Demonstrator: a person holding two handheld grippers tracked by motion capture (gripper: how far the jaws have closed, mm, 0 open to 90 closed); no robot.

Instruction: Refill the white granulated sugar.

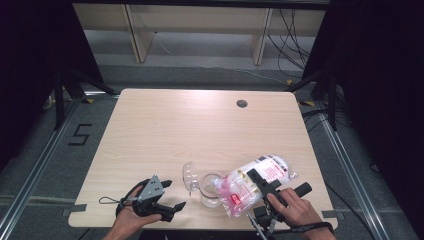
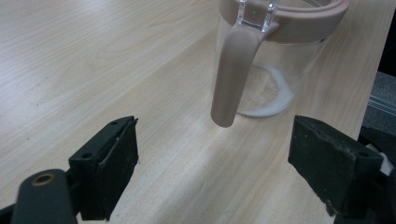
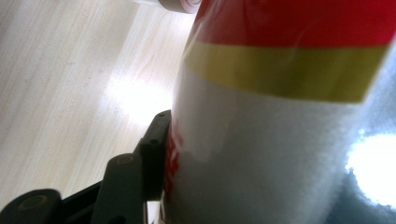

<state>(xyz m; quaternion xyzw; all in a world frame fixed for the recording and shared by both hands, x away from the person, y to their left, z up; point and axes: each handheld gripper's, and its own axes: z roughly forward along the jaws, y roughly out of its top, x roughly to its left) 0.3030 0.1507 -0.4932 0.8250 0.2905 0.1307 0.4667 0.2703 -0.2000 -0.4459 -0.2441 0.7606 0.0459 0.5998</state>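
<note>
Bag tipped over a jar at the near edge of the bench

The right tongs [image 1: 262, 187] are clenched on a clear bag [image 1: 255, 182] with red and yellow print, held tilted with its lower end over the open jar [image 1: 210, 190] near the middle of the bench's [image 1: 200, 125] near edge. The jar holds a little white powder; its lid [image 1: 188, 176] stands hinged open. The left tongs [image 1: 170, 195] rest released, just left of the jar, jaws wide and empty.

Wooden table [image 1: 165, 130], clear jar [image 1: 210, 189] on it
</note>
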